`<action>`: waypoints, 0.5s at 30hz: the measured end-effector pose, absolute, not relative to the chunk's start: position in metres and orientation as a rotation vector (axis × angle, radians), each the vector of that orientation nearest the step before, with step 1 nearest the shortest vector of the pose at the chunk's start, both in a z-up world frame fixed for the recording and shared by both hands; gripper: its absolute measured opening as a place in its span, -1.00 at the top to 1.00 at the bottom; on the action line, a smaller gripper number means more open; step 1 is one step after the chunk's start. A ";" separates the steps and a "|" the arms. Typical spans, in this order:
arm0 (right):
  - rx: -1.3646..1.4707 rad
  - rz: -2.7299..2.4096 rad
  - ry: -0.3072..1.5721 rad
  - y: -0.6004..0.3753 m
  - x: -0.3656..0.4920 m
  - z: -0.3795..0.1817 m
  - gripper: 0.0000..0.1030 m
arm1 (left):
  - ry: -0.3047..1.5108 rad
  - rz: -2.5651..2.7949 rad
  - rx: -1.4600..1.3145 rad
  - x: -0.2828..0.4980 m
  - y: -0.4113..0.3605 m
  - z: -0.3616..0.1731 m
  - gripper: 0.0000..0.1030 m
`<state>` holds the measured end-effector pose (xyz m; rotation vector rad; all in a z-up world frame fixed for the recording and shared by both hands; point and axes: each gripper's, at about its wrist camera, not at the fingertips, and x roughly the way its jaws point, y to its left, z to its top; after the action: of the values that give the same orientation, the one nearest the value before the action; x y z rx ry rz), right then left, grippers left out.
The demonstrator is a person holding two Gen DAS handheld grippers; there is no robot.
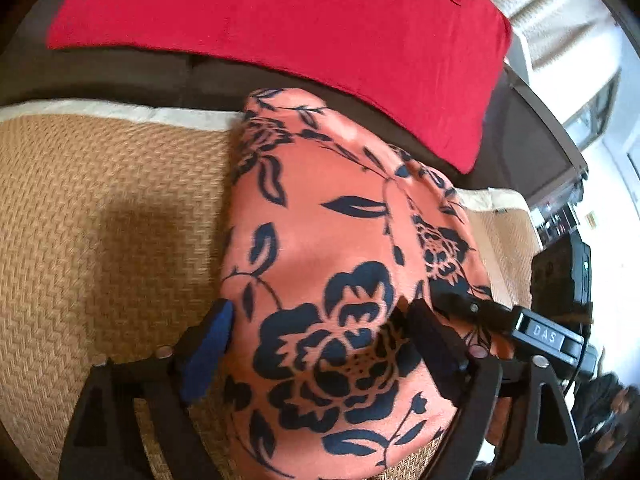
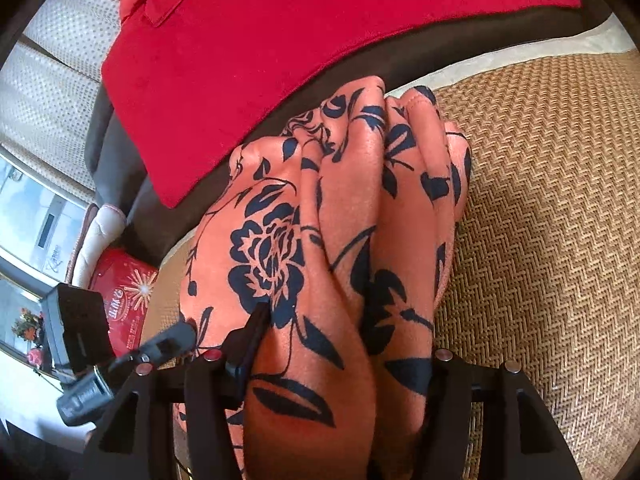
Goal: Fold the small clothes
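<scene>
Salmon floral garment (image 1: 336, 264) is lying bunched on the woven mat (image 1: 100, 208), reaching its far edge near the red cushion (image 1: 300, 28). Left tongs (image 1: 320, 344) are standing wide around the cloth; right tongs (image 2: 340, 360) are straddling gathered folds, grip unclear.
</scene>
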<state>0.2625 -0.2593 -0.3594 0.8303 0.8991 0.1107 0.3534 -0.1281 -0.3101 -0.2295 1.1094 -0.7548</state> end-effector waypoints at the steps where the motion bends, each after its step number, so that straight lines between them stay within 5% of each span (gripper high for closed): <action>1: 0.832 0.113 0.897 -0.260 0.263 -0.360 -0.18 | 1.111 -0.764 -0.241 0.353 -0.130 -0.312 -0.75; 4: 0.835 0.131 0.887 -0.271 0.261 -0.362 -0.18 | 1.092 -0.768 -0.238 0.347 -0.135 -0.311 -0.75; 11: 0.783 0.131 0.834 -0.275 0.250 -0.359 -0.14 | 1.035 -0.760 -0.239 0.339 -0.138 -0.302 -0.21; 15: 0.746 0.126 0.802 -0.265 0.247 -0.349 -0.11 | 0.999 -0.775 -0.206 0.327 -0.135 -0.290 -0.15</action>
<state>0.2472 -0.2647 -0.3488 0.7456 0.8019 0.1262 0.3270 -0.1354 -0.2904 -0.2059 0.9988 -0.7753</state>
